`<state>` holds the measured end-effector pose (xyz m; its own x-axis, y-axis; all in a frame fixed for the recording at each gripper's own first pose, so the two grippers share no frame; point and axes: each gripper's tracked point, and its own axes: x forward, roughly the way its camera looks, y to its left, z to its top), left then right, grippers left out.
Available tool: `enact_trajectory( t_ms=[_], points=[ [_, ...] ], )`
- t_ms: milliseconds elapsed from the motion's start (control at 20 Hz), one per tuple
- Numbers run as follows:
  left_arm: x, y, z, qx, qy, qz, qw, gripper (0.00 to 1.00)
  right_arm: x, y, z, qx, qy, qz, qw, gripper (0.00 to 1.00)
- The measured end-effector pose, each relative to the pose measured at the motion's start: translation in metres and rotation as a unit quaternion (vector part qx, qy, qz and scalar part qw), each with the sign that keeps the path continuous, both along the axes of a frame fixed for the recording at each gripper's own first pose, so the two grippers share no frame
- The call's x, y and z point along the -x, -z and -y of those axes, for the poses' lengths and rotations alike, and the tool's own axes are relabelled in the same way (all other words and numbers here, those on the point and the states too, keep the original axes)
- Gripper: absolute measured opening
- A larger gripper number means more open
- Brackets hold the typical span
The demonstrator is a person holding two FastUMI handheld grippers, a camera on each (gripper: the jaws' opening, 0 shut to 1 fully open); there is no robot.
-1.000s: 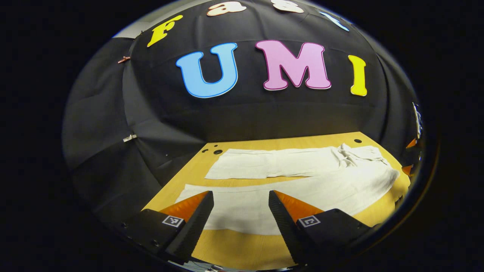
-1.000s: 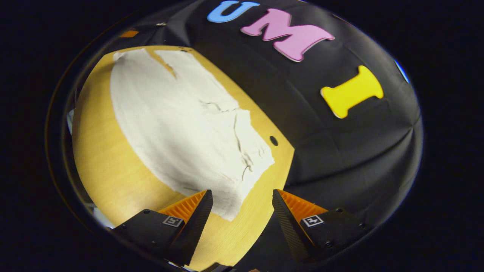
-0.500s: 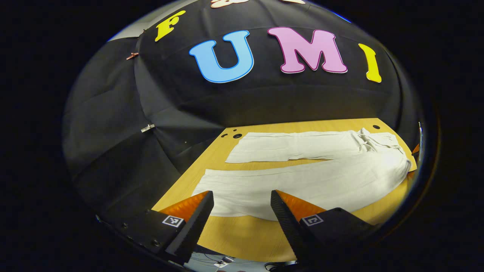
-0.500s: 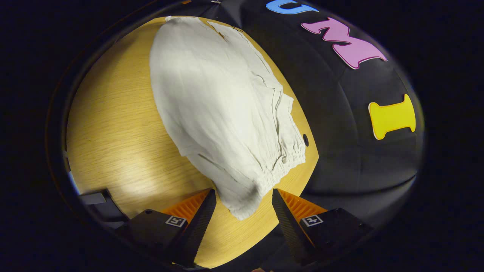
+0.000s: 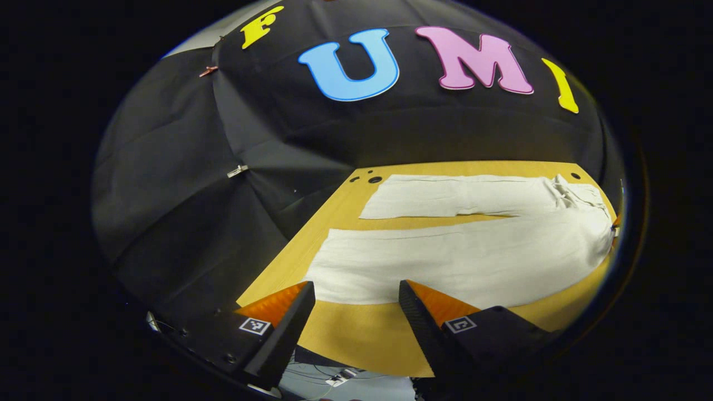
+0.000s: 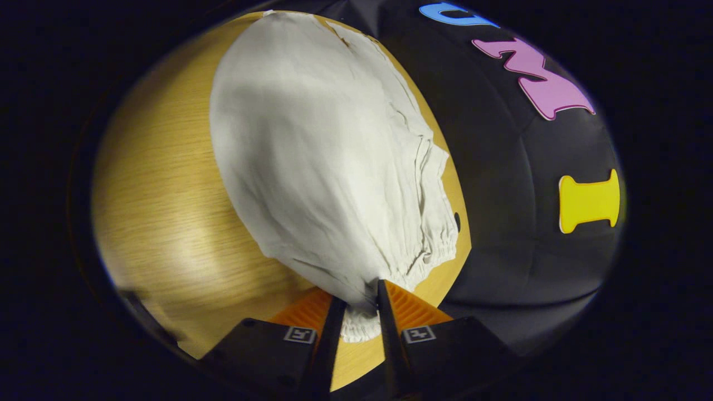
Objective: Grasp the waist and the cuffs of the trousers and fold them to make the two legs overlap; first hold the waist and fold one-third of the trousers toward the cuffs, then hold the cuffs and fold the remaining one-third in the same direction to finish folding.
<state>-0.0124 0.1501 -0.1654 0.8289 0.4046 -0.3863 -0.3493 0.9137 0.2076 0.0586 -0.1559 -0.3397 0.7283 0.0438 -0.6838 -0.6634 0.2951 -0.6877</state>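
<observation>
1. Trousers [image 5: 457,262], pale and cream-coloured, lie spread flat on the wooden table [image 5: 356,340], their two legs side by side with a strip of bare wood between them.
2. The near leg's cuff [image 5: 328,273] ends just ahead of the left gripper [image 5: 356,292], whose fingers stand wide apart above the table edge, touching no cloth.
3. The right gripper [image 6: 359,303] has its fingers drawn close together on a corner of the gathered waist [image 6: 423,245], the fabric bunched between them.
4. From the right gripper view, the trousers [image 6: 312,156] stretch away across the table [image 6: 150,200] toward the far edge.
</observation>
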Motion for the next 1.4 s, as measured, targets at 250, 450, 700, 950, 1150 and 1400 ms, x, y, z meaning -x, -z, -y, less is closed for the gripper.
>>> enact_trajectory(
  t_ms=[250, 450, 700, 950, 1150, 1400],
  points=[
    [-0.005, 0.024, -0.062, -0.066, 0.019, -0.048, 0.996, 0.98, 0.003, -0.001, -0.002, 0.019, 0.01, -0.031, 0.999, 0.13],
    [-0.016, 0.053, -0.11, -0.165, 0.091, -0.127, 0.974, 0.97, 0.002, 0.003, -0.01, -0.009, 0.019, -0.126, 0.992, 0.05],
    [-0.036, 0.077, -0.131, -0.288, 0.222, -0.202, 0.909, 0.96, 0.008, 0.003, -0.011, 0.045, -0.016, -0.148, 0.988, 0.05],
    [-0.049, 0.1, -0.136, -0.315, 0.286, -0.237, 0.873, 0.96, 0.006, 0.005, -0.009, 0.061, -0.017, -0.142, 0.988, 0.05],
    [-0.064, 0.112, -0.144, -0.329, 0.31, -0.255, 0.855, 0.96, 0.006, 0.005, -0.009, 0.067, -0.012, -0.143, 0.987, 0.05],
    [-0.076, 0.119, -0.138, -0.366, 0.367, -0.27, 0.811, 0.92, 0.005, 0.005, -0.009, 0.068, -0.018, -0.139, 0.988, 0.05]
  ],
)
